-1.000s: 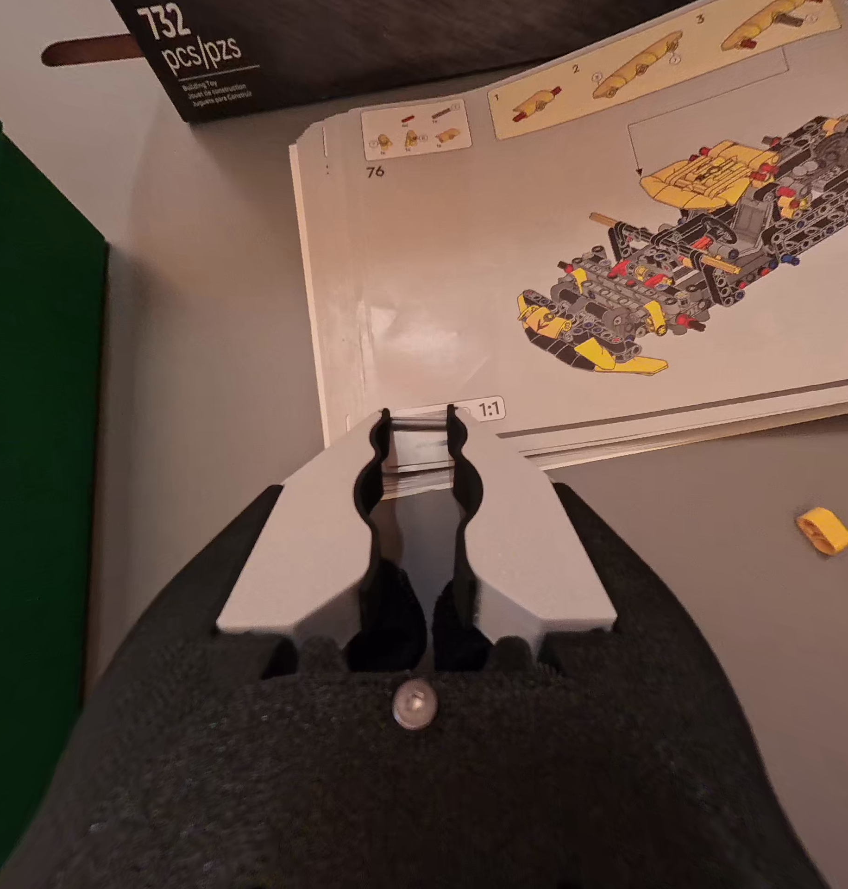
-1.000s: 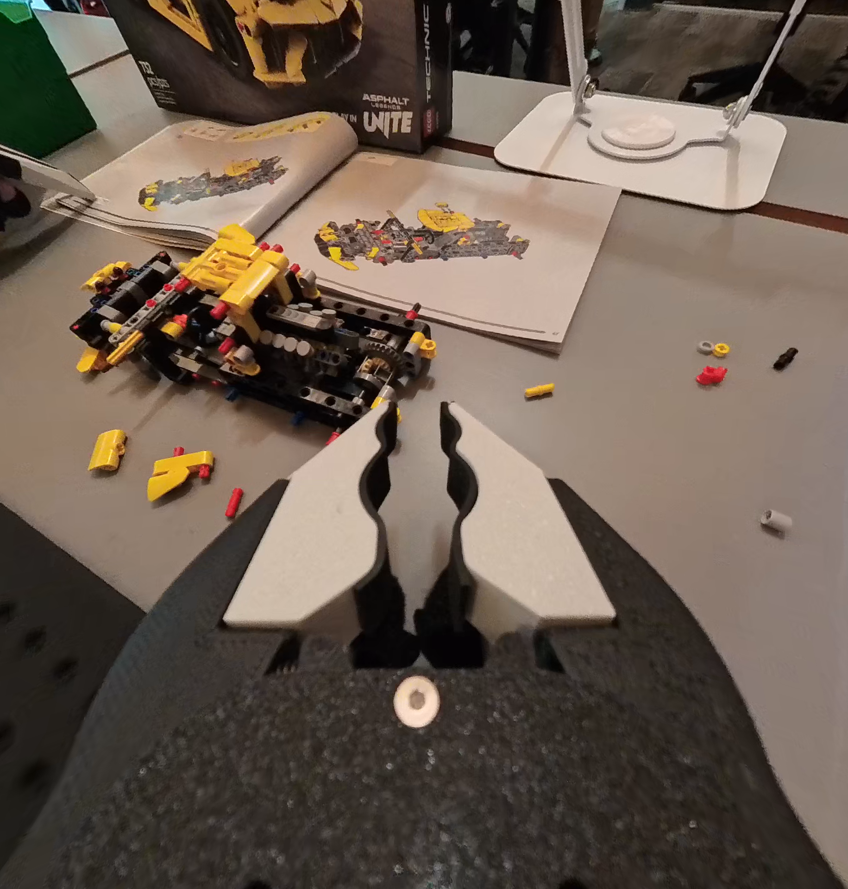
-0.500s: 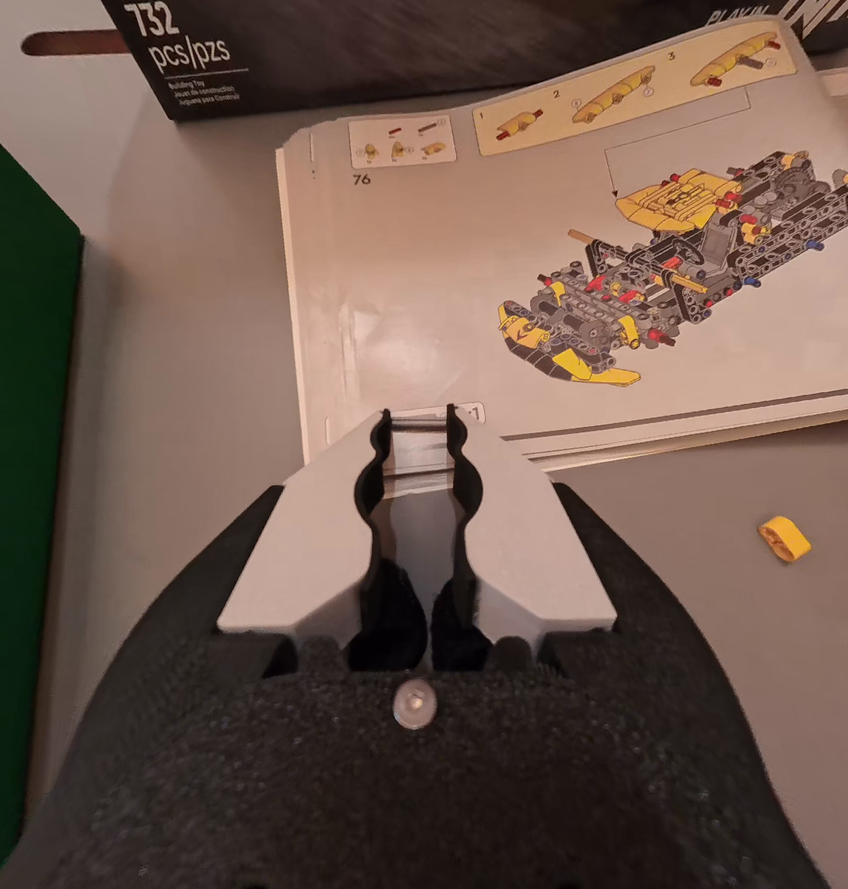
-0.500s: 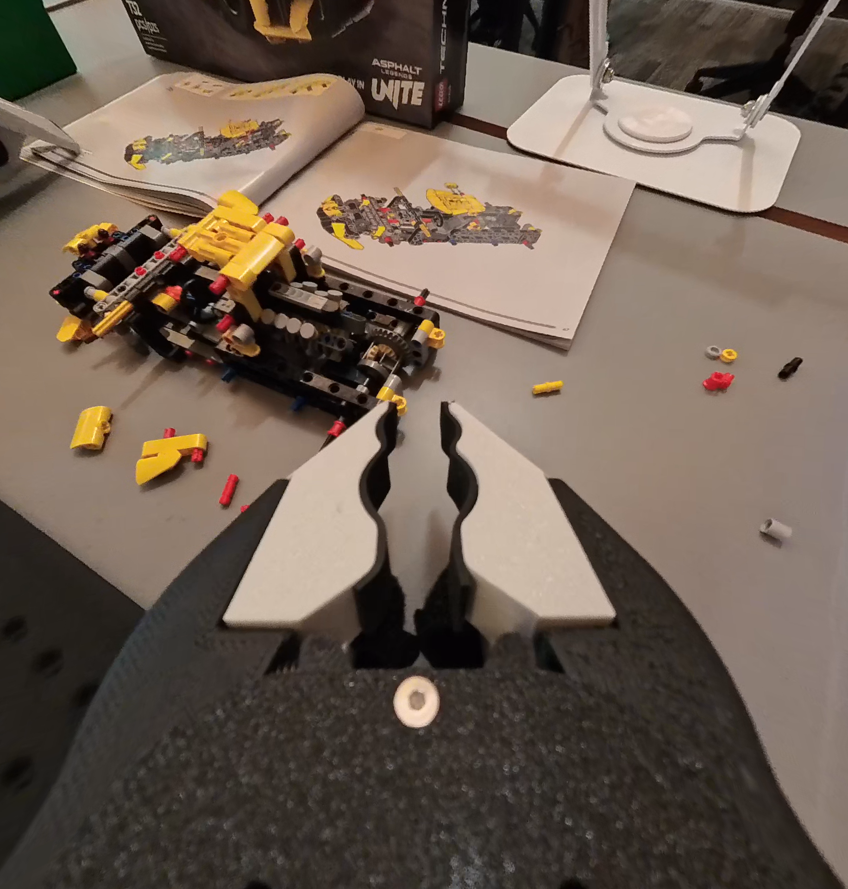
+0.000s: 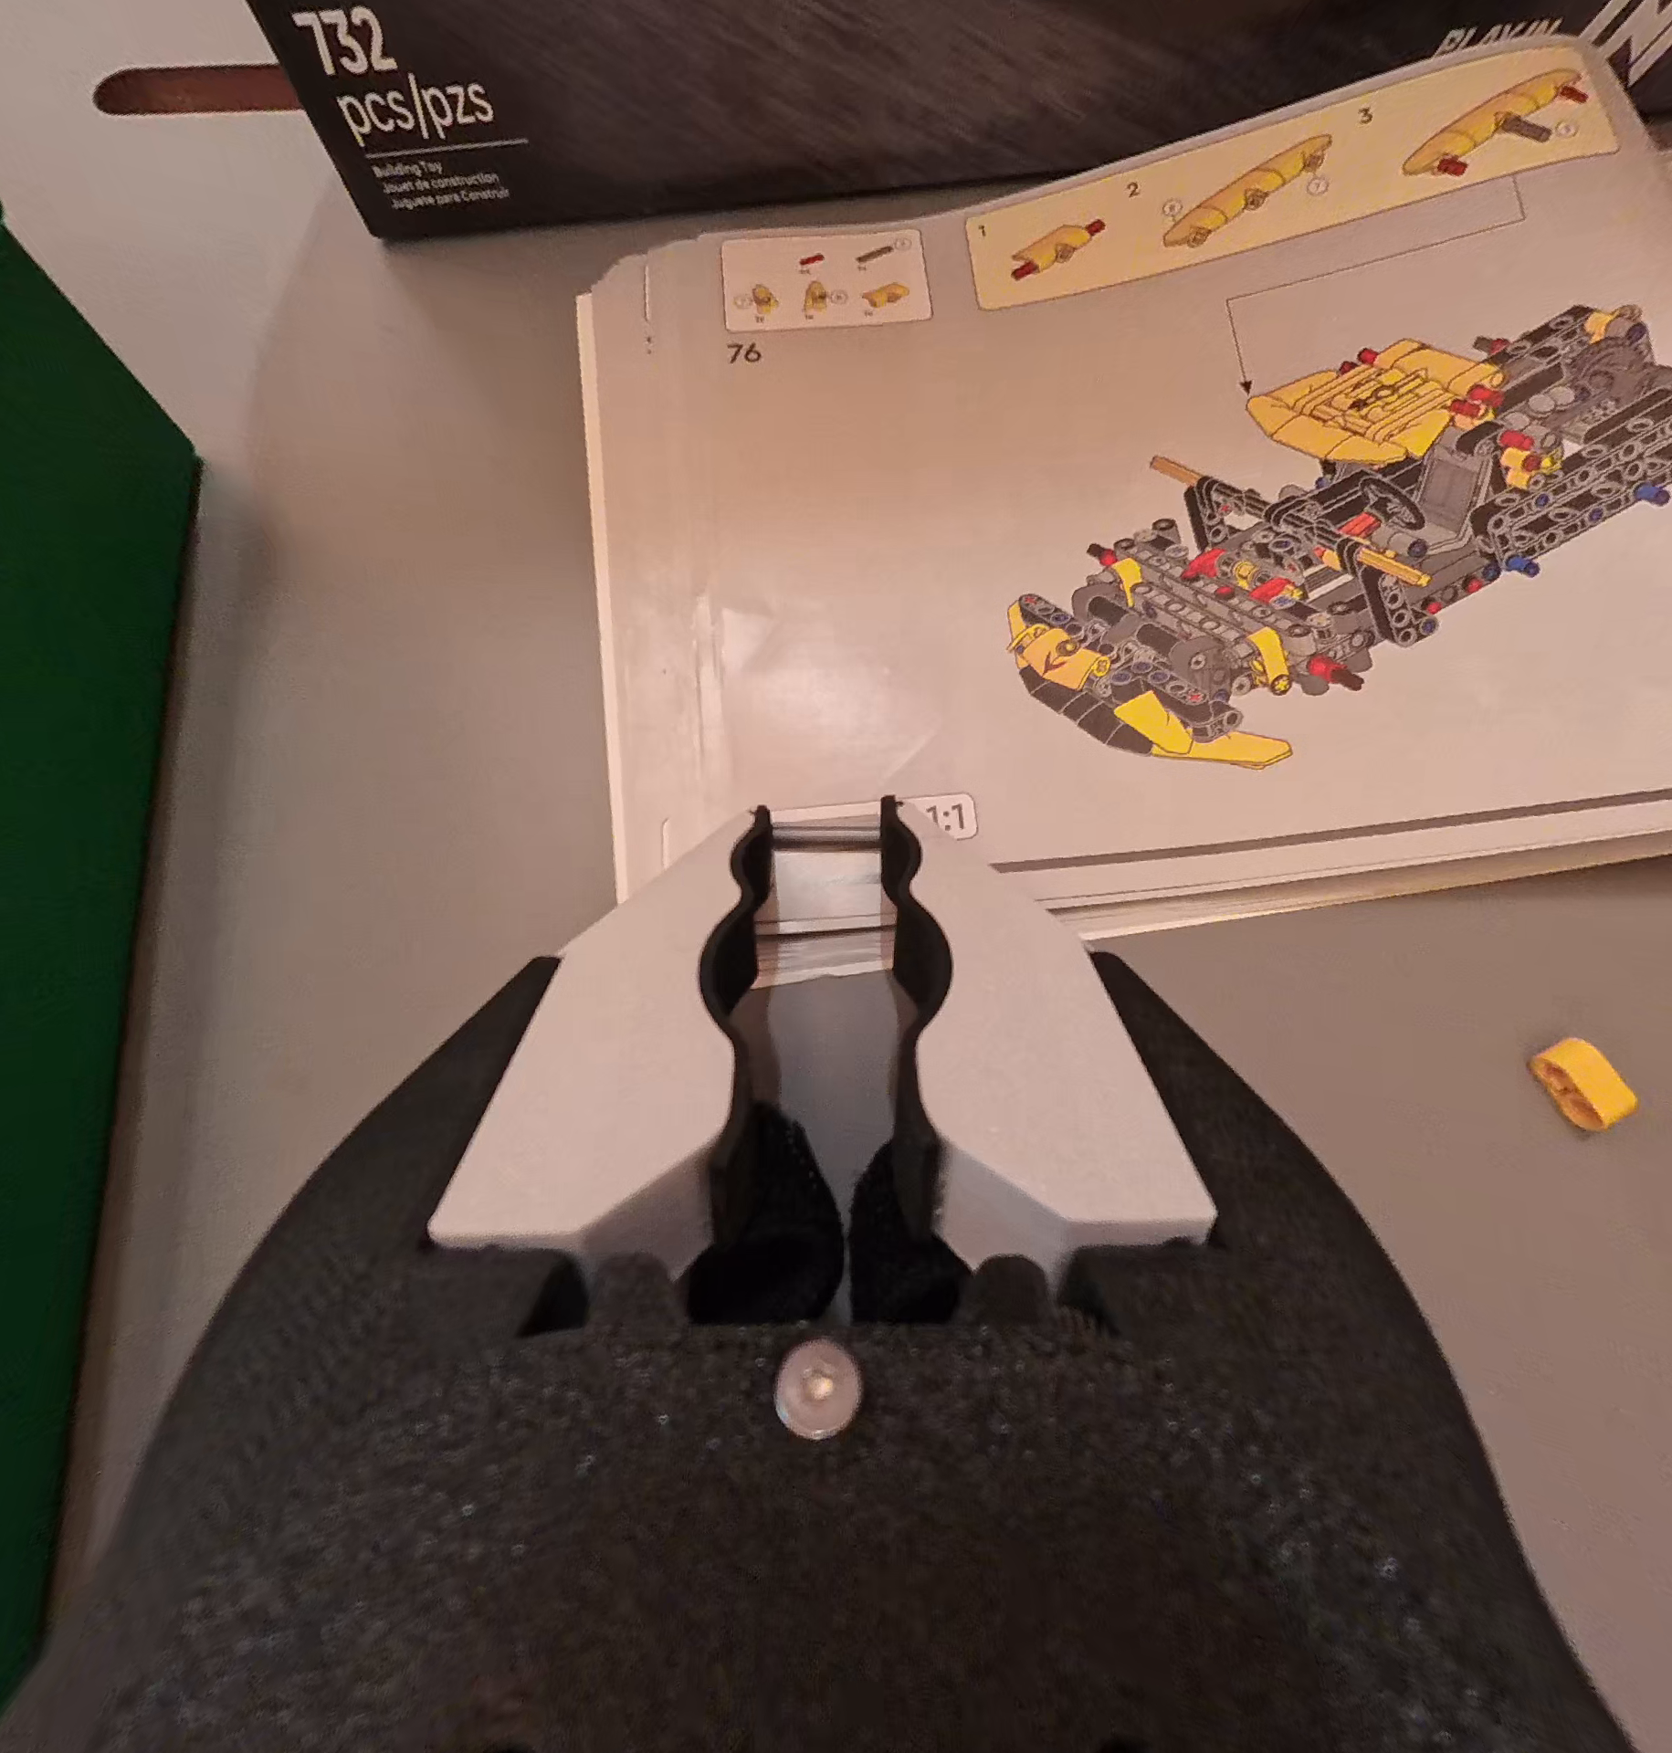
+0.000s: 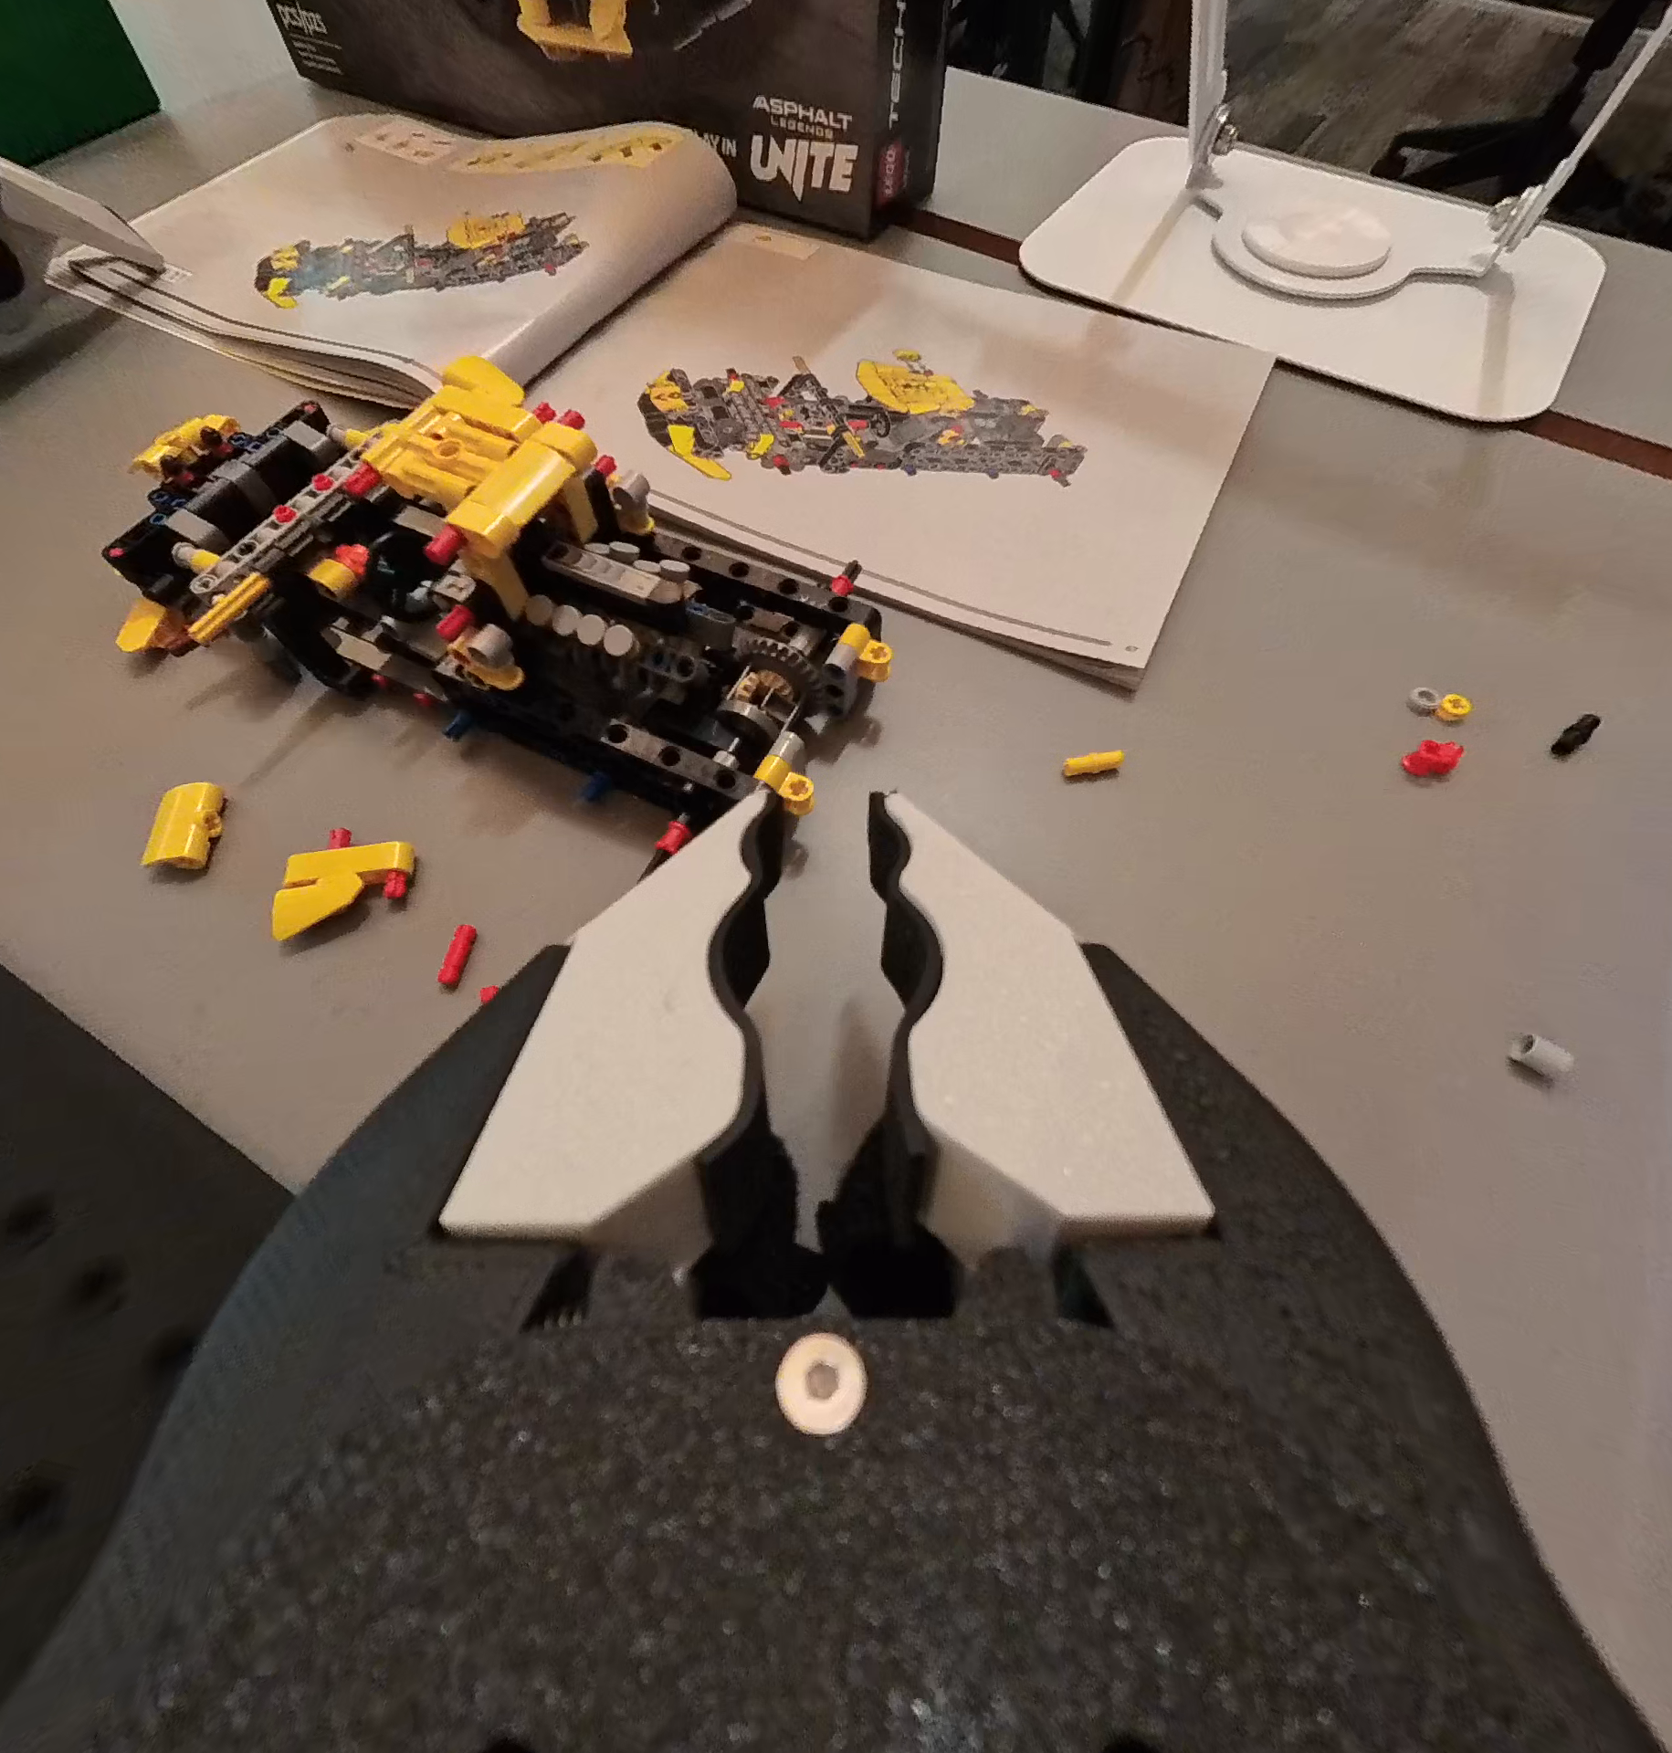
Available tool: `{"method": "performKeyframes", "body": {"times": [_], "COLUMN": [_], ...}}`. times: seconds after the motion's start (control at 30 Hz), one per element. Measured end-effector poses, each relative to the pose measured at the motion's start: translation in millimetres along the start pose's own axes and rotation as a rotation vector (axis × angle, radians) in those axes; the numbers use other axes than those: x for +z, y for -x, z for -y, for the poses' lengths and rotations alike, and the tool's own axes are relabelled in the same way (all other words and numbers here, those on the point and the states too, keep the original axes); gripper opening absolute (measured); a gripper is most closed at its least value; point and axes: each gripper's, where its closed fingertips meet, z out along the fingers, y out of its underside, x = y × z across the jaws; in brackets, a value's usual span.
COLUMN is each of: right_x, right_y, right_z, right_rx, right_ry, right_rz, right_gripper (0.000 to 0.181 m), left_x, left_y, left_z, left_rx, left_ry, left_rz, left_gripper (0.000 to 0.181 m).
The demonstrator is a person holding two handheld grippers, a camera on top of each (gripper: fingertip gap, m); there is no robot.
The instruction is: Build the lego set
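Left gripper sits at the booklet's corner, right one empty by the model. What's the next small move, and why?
Probably lift the left gripper to turn the page: its fingers appear to pinch the instruction booklet at its near corner, while the right gripper hangs open and empty.

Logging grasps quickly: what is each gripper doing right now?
Left gripper: shut on the instruction booklet page edge.
Right gripper: open, empty, beside the lego car.

Ahead of the right claw (image 6: 820, 806) lies bare grey desk (image 6: 1240, 901), open between the half-built black-and-yellow brick car (image 6: 490, 579) to its left and scattered small loose pieces (image 6: 1432, 757) to its right. The open paper instruction booklet (image 6: 955, 493) and the dark cardboard box (image 6: 718, 85) block the far side.
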Motion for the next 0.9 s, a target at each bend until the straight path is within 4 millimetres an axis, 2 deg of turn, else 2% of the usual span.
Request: {"method": "performKeyframes", "body": {"times": [0.17,0.2,0.23,0.27,0.3,0.33,0.37,0.43,0.47,0.5,0.57,0.7,0.8,0.9], "right_x": [1,2,2,2,1,-1,-3,-6,-7,-9,-11,-14,-13,-14], "right_y": [1,1,0,-1,-2,-3,-4,-5,-6,-6,-5,-3,-2,-2], "right_z": [-2,-2,-1,-1,-1,2,4,7,8,10,12,14,14,14], "right_rx": [-0.017,-0.018,-0.014,-0.005,0.007,0.016,0.024,0.043,0.052,0.058,0.062,0.061,0.062,0.064], "right_ry": [0.013,0.014,0.014,0.013,0.006,-0.01,-0.029,-0.056,-0.066,-0.077,-0.097,-0.118,-0.115,-0.117], "right_rz": [-0.003,-0.005,-0.007,-0.009,-0.01,-0.011,-0.013,-0.005,0.001,0.006,0.015,0.029,0.035,0.042], "right_gripper": [0.017,0.016,0.016,0.016,0.017,0.017,0.016,0.016,0.017,0.017,0.016,0.016,0.016,0.016], "left_x": [-1,-6,-18,-37,-58,-79,-99,-134,-141,-140,-132,-140,-145,-147], "left_y": [-1,-7,-22,-47,-80,-121,-168,-253,-281,-299,-318,-344,-360,-377], "left_z": [2,7,20,36,48,53,48,13,-8,-27,-58,-91,-99,-97], "left_rx": [0.002,0.01,0.029,0.069,0.132,0.21,0.292,0.453,0.531,0.605,0.732,0.763,0.77,0.773], "left_ry": [-0.005,-0.03,-0.092,-0.168,-0.236,-0.277,-0.28,-0.205,-0.162,-0.125,-0.075,0.024,0.026,0.001], "left_rz": [-0.004,-0.025,-0.08,-0.165,-0.265,-0.388,-0.543,-0.836,-0.898,-0.905,-0.886,-0.992,-0.997,-0.989], "left_gripper": [0.023,0.023,0.023,0.023,0.023,0.023,0.023,0.023,0.022,0.023,0.023,0.023,0.023,0.023]}}
